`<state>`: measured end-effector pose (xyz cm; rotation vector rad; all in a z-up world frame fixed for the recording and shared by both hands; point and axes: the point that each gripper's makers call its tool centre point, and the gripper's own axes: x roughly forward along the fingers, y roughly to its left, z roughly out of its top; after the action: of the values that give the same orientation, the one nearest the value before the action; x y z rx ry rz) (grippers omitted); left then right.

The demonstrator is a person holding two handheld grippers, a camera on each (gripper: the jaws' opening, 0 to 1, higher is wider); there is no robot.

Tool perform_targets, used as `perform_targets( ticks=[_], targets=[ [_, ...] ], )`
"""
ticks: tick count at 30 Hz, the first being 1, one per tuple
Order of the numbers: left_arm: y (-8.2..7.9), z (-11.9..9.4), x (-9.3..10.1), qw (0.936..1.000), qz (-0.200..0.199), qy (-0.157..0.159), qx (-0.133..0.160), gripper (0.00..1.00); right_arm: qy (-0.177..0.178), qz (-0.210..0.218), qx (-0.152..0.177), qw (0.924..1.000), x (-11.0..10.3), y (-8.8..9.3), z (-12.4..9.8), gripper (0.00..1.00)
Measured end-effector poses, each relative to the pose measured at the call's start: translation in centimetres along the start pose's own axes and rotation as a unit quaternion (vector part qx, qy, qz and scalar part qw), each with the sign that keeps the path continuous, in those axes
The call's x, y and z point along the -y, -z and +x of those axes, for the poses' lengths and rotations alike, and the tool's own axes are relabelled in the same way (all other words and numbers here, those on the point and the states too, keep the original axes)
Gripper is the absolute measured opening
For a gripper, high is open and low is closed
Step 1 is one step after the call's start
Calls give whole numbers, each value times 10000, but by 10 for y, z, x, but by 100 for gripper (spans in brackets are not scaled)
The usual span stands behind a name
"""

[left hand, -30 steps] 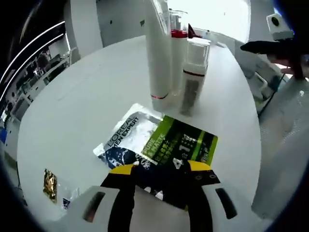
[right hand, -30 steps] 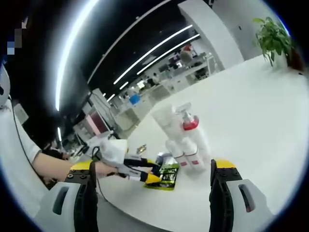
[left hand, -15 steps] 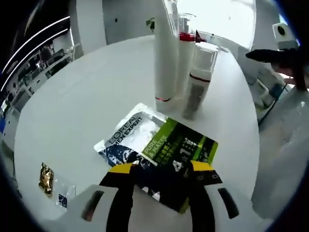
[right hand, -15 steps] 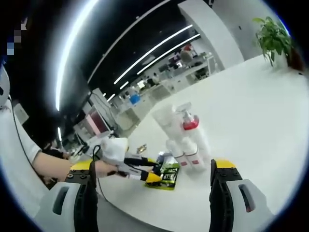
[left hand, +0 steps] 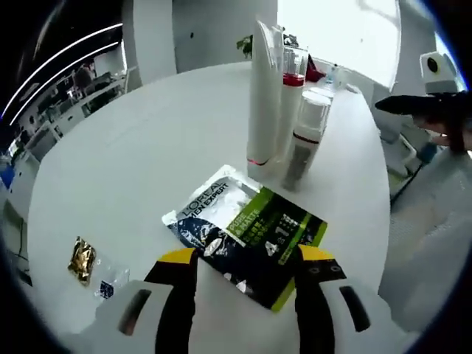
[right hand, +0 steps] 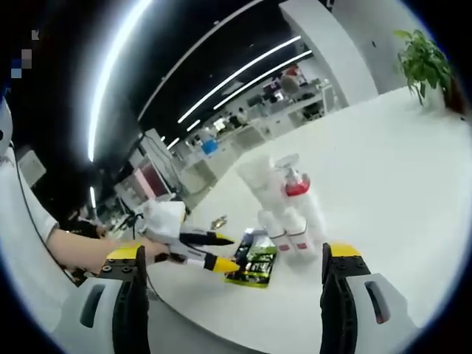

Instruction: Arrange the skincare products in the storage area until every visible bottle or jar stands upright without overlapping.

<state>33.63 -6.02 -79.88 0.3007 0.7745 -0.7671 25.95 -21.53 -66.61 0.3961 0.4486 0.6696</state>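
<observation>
On the white bench (left hand: 133, 162), the bottles (left hand: 284, 110) stand upright together beyond the flat sachets (left hand: 247, 228). The left claw (left hand: 247, 262) hangs wide open and empty just over the sachets' near edge; the right claw (right hand: 236, 254) is also spread and empty. To grip well, lower the left jaws squarely onto one sachet's edge, clear of the bottles.

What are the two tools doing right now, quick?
Left tool: open, empty, above the flat sachet.
Right tool: open, empty, away from the bottles.
</observation>
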Motion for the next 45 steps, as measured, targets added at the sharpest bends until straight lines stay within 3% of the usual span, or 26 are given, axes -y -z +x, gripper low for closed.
perform_targets(
  ticks=[6,10,14,16,19,22,29,35,40,45],
  targets=[
    [0,-18,-4,9994,-240,-147,179,61,-21,-263,-204,9994,0,7,2,99],
    [-2,-33,5,9987,-386,-193,279,66,-32,-350,-254,9991,-3,9,2,99],
    [5,-42,4,9968,-649,-235,410,69,-12,-404,-283,9988,-1,9,2,99],
    [8,-49,7,9948,-877,-231,465,69,-6,-421,-320,9986,-2,10,2,99],
    [10,-69,7,9866,-1415,-331,742,70,-31,-454,-339,9984,-3,11,2,99],
    [15,-84,8,9839,-1550,-394,802,74,-52,-491,-377,9981,-4,12,3,99],
    [38,-115,7,9762,-1881,-614,883,73,-107,-569,-483,9972,-8,15,4,99],
    [55,-131,6,9699,-2143,-750,878,78,-156,-590,-547,9966,-11,18,5,99],
    [60,-143,6,9654,-2301,-817,920,83,-182,-616,-581,9962,-12,18,4,99],
    [56,-158,8,9615,-2327,-902,1149,87,-184,-679,-610,9957,-11,17,1,99]
  ],
)
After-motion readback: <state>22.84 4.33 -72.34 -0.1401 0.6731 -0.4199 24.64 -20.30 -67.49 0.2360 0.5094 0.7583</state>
